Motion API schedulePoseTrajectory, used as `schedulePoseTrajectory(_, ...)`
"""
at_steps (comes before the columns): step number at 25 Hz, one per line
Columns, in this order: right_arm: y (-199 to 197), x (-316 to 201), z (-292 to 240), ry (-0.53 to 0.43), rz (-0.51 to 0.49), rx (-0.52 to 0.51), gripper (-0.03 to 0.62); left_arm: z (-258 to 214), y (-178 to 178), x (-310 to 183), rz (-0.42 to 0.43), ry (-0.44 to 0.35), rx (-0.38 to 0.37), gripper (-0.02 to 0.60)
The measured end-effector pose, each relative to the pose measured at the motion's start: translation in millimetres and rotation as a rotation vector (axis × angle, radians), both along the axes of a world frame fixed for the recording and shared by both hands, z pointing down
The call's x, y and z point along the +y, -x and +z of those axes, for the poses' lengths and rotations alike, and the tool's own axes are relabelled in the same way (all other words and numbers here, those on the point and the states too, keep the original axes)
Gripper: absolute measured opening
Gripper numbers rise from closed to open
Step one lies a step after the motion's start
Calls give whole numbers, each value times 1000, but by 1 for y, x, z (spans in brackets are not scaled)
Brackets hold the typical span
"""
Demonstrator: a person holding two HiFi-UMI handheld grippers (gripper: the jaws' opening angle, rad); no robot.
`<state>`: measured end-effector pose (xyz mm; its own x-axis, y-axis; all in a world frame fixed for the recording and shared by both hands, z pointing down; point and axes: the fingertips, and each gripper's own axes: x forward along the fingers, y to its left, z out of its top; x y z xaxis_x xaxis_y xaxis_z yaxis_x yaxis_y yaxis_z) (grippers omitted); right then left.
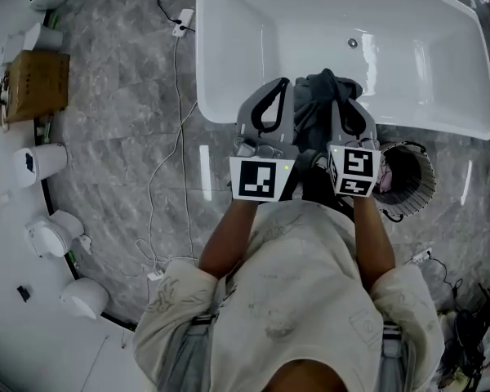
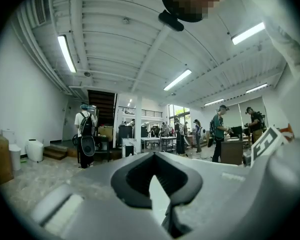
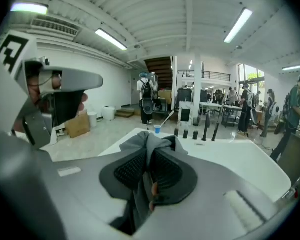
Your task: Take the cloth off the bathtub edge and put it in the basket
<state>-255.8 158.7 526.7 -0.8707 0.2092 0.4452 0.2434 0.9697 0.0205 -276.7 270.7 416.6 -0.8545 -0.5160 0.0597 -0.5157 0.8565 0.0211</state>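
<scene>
A dark grey cloth (image 1: 314,104) hangs bunched over the near edge of the white bathtub (image 1: 220,113). My right gripper (image 1: 343,90) is shut on it. In the right gripper view the cloth (image 3: 151,140) is pinched between the black pads (image 3: 124,170) of my right gripper (image 3: 149,159), and its folds stick out past the tips above the bathtub (image 3: 220,156). Just left of the cloth, my left gripper (image 1: 281,85) is shut with its tips touching and nothing between them; it (image 2: 152,156) points out into the room. The round slatted basket (image 1: 416,178) stands on the floor at my right.
A cardboard box (image 1: 37,84) and several white containers (image 1: 41,163) line the left wall. A white cable (image 1: 175,137) runs across the grey marble floor from a power strip (image 1: 182,23). People (image 2: 85,134) stand far back in the hall.
</scene>
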Motion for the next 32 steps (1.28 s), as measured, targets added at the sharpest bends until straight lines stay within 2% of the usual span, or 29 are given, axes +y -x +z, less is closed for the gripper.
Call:
schedulePoseTrajectory(9,26,4,-153,-10,-12,-317,46,-71,9,15,-30,-51,-143,0)
schedulePoseTrajectory(15,26,-2,-241,0,-19,-479,48,-118,8,13,-31,-79,-238,0)
schedulePoseTrajectory(22,21,-2,-330,-53,-20,-671,48,-159,9,12,-17,-118,-305,0)
schedulePoseTrajectory(27,11,-2,-366,-73,4,-745,48,-184,5,10,1,-135,-336,0)
schedulePoseTrajectory(32,11,-8,-371,-87,43,-749,48,-194,10,6,29,-143,-345,0)
